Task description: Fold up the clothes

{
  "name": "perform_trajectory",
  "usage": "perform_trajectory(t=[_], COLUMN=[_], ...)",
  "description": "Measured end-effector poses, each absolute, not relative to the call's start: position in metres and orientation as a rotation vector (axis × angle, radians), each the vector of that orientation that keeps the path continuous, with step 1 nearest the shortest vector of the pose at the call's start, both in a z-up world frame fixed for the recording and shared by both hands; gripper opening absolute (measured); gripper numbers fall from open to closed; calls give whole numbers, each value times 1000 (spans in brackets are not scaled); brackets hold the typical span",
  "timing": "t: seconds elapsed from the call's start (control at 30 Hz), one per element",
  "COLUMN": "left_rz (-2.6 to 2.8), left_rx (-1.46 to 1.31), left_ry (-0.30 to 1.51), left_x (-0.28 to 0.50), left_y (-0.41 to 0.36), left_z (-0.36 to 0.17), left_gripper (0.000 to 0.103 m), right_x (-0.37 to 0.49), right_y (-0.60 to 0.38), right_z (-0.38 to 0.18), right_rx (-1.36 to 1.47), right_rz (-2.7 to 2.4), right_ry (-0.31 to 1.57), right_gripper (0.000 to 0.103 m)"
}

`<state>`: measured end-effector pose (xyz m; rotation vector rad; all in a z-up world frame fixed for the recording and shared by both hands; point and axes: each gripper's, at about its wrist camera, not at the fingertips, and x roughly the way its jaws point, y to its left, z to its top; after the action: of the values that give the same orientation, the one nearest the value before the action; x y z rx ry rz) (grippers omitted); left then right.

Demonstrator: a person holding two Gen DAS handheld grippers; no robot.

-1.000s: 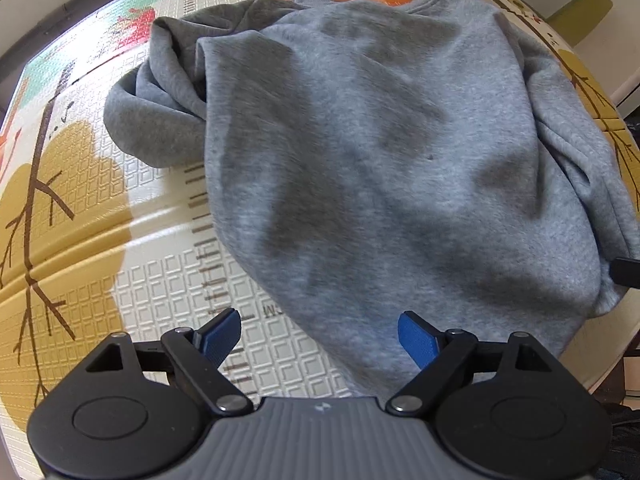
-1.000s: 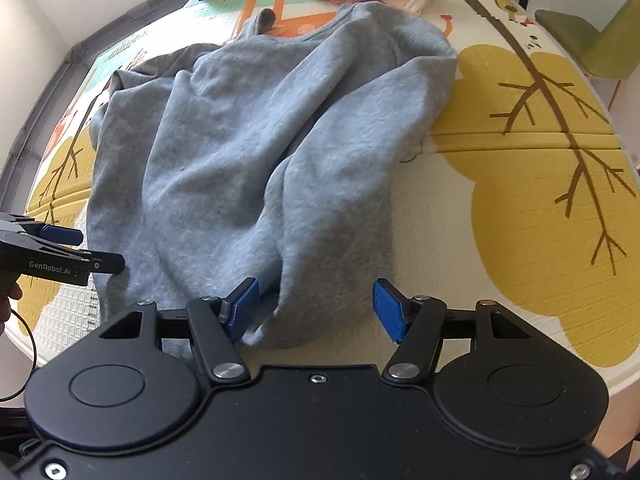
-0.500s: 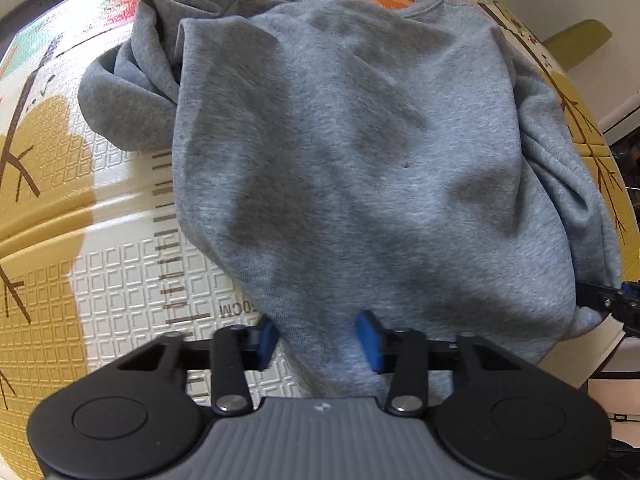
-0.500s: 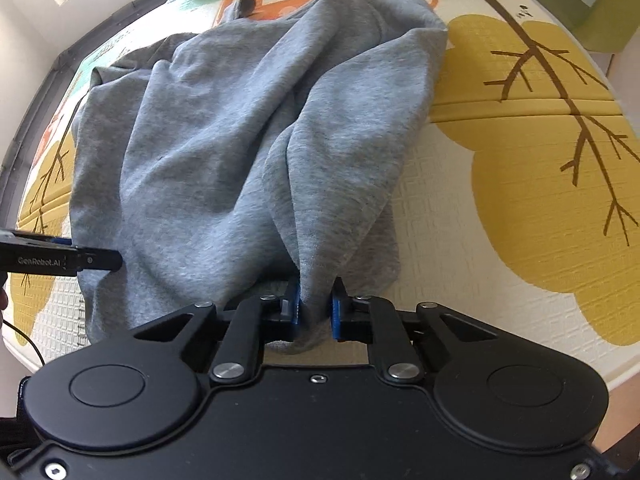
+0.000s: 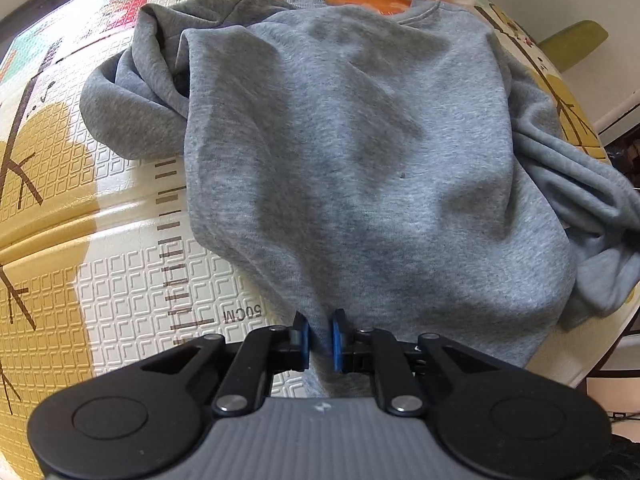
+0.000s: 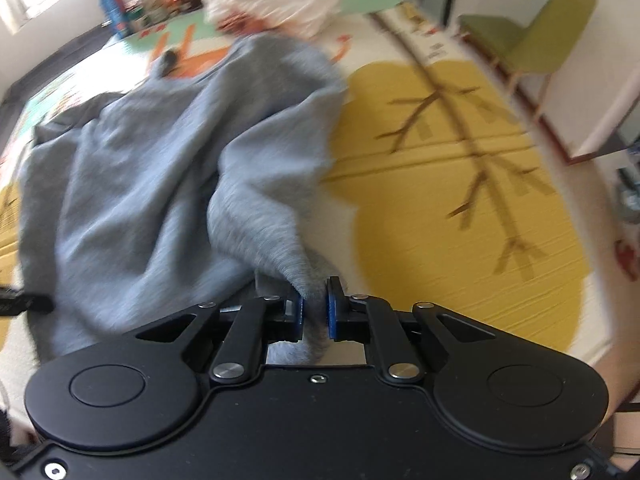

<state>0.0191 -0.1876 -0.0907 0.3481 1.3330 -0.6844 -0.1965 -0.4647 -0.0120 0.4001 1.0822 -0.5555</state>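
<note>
Two grippers, left gripper [image 5: 320,338] closing and right gripper [image 6: 315,312], pinch grey fleece sweatshirt [image 5: 352,160] hem; pull evenly, keeping hem taut.

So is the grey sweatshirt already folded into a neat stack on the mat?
No, the grey sweatshirt lies spread and rumpled across the play mat, one sleeve bunched at its side.

Right-wrist view motion-blurred; clutter [image 6: 160,0] at mat's far end unreadable.
</note>
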Motion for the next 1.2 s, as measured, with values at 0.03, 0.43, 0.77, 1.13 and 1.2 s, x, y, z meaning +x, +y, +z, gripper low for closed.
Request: perform_trajectory(t=[0.03,0.43,0.77,1.13,1.2], left_rz=[-686,-710,-698,-678,-673], left_rx=[351,433,455,458,452], left_ry=[1333,1301,1310,1318,1324], left_x=[19,11,13,13,14], left_y=[-188,-198,-206,-210,-210], left_z=[-91,-84,-83,-83,-84], left_gripper=[12,13,14,15,16], right_x=[-198,-225,-239,-225,-229], right_y=[-472,-551,-601,-592,-589], right_z=[-8,16,40,-4,-23], right_rx=[389,321,188,45,101], right_rz=[-581,-811,-968,-912,-888], right_ry=[1076,1036,974,1090,1110], right_gripper=[9,9,8,8,8])
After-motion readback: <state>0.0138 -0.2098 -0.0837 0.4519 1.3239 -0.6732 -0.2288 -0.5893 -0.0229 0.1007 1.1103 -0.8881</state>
